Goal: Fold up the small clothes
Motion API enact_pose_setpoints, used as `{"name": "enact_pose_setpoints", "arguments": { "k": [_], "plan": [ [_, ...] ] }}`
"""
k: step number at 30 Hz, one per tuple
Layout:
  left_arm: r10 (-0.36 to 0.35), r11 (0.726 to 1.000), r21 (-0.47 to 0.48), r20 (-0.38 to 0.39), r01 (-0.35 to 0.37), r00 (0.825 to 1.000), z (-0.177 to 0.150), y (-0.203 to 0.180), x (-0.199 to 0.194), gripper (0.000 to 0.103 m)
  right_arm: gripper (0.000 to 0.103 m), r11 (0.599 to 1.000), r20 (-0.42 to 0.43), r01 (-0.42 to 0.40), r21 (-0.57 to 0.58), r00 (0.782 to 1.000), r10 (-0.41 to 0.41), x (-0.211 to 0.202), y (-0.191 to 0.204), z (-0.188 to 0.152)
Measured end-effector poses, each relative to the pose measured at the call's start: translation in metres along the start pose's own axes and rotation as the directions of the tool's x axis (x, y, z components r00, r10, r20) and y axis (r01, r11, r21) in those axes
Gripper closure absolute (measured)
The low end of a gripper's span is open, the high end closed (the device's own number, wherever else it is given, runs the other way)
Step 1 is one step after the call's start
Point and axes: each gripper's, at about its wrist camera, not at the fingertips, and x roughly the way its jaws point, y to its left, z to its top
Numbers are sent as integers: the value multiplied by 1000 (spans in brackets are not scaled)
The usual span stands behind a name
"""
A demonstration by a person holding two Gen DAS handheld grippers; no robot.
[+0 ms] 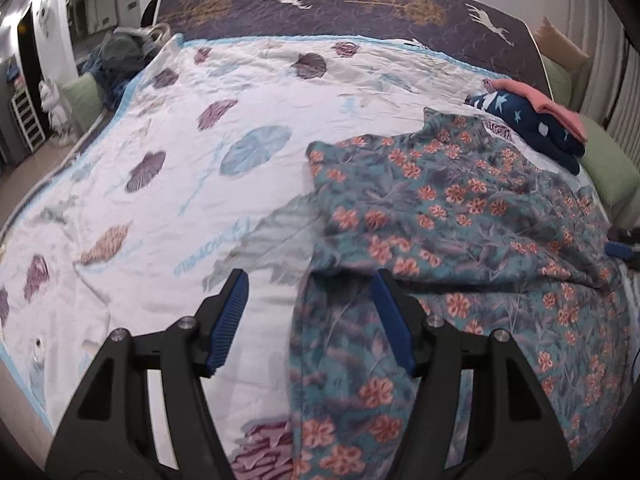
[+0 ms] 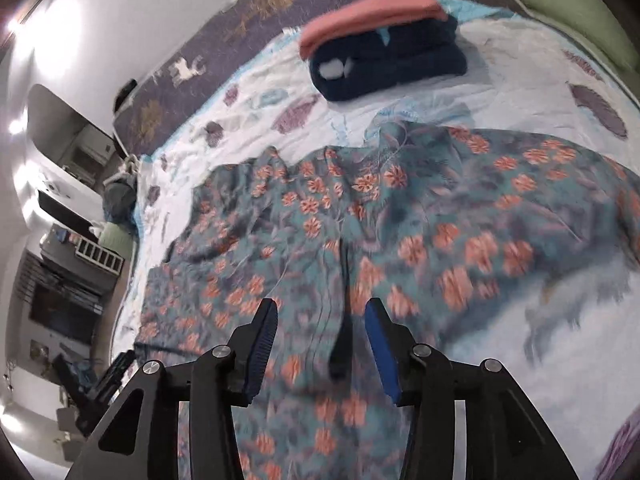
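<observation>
Motion blur smeared the floral garment [image 2: 460,264] near the right camera; the frame's edge cropped its hem.

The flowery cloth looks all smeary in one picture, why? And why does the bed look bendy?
In the right wrist view the floral garment is streaked with motion blur, worst just ahead of the open right gripper; in the left wrist view the garment is sharper, soft only near the open left gripper. Both fisheye views curve the bed's edges, and wall lights glare white in the right view.
</observation>
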Motion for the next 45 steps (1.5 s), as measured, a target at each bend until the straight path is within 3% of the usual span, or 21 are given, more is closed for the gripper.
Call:
{"name": "enact_pose_setpoints", "arguments": {
  "k": [5,6,7,10,13,15,17,19,21,24,27,28,29,31,32,35,40,43,45],
  "plan": [
    [53,996,70,-53,-50,997,-4,-8,23,36,58,999,-67,-17,27,998,19,43,-2,20],
    [85,993,89,-62,-80,994,-7,-8,28,36,66,1000,-51,-18,21,999,19,46,0,24],
    [121,989,96,-64,-114,991,-9,-7,30,36,102,1000,-37,-13,14,999,14,45,2,24],
    [215,976,32,-49,-213,975,-12,11,30,34,100,999,91,-30,-20,995,32,19,18,27],
    [145,985,-84,-74,-151,987,-14,33,29,34,99,999,213,12,-41,977,-3,-9,24,30],
    [157,984,-68,-70,-162,985,-15,30,29,34,99,996,234,75,-48,970,-62,-7,17,35],
    [191,981,-28,-52,-192,980,-17,22,25,34,97,986,173,160,-46,973,-150,14,1,43],
    [211,977,8,-29,-211,977,-19,17,19,34,96,982,112,190,13,975,-190,24,-13,40],
    [233,972,23,-29,-233,972,-20,17,17,34,96,994,121,102,44,987,-107,17,-21,29],
    [220,975,-8,-43,-221,975,-20,24,16,34,95,999,120,37,-35,992,-32,2,-3,10],
    [237,971,-18,-20,-237,971,-20,23,8,34,93,988,56,-82,-134,994,90,2,23,-6],
    [259,966,-17,-16,-259,966,-21,23,7,34,86,978,10,-140,-154,990,143,9,33,-15],
    [287,958,-18,-18,-287,958,-21,23,7,34,78,975,-16,-157,-157,988,156,15,32,-20],
    [322,945,-37,-50,-324,945,-23,32,9,34,77,982,-78,-74,-173,995,61,40,33,-33],
    [318,946,-50,-62,-321,946,-23,36,8,34,79,983,-88,-17,-182,996,1,50,31,-38],
    [246,964,-100,-10,-246,969,-23,40,-13,34,78,988,-38,-25,-155,999,20,40,31,-41],
    [115,993,-8,73,-115,991,-7,-1,-34,34,69,996,98,-26,-88,995,35,-10,2,-36],
    [33,997,60,81,-38,996,-1,-35,-32,34,65,999,162,9,48,987,-17,-34,-43,-32],
    [-1,993,121,78,-8,997,0,-62,-28,34,64,982,193,-18,187,981,-19,-51,-81,-35]
  ]
}}
